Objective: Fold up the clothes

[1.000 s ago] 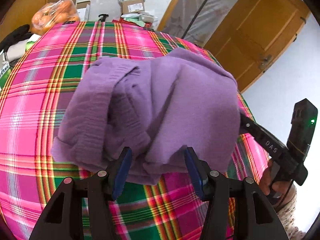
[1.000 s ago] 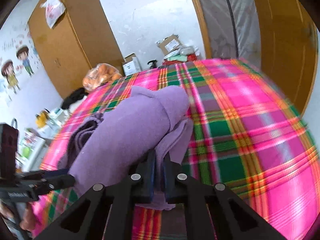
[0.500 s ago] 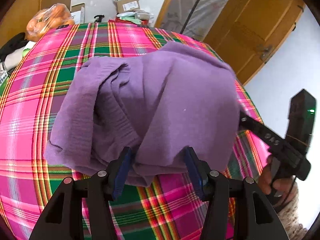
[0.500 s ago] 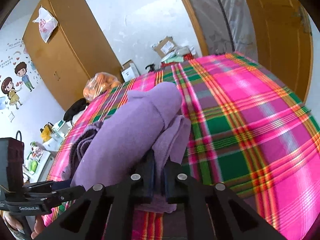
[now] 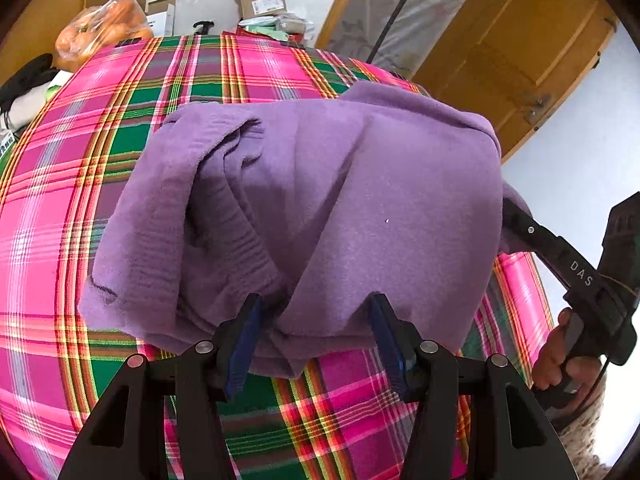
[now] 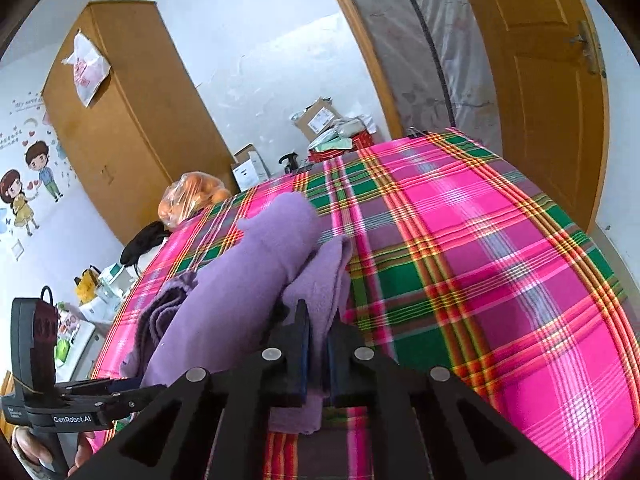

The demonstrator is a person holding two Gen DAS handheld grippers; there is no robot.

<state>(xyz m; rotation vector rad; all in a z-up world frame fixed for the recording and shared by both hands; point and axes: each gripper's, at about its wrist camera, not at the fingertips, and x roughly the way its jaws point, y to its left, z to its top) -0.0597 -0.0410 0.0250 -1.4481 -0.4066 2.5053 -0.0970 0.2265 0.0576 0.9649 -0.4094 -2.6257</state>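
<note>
Purple sweater (image 5: 320,208) hiding the right gripper's tips, plaid cloth (image 5: 248,68) beneath it unseen, box (image 5: 262,0) label perhaps unreadable

Home bedroom, plaid bedspread (image 6: 460,240), wooden wardrobe (image 6: 132,120), cartoon wall stickers (image 6: 28,188), wooden door (image 6: 548,72)

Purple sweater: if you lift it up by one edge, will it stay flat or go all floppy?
Probably floppy: the purple sweater already sags and bunches into soft folds where the right gripper pinches its edge. It looks thick and fuzzy, so it likely won't slip from the pads. It should drape, not roll, on the plaid cloth.
</note>
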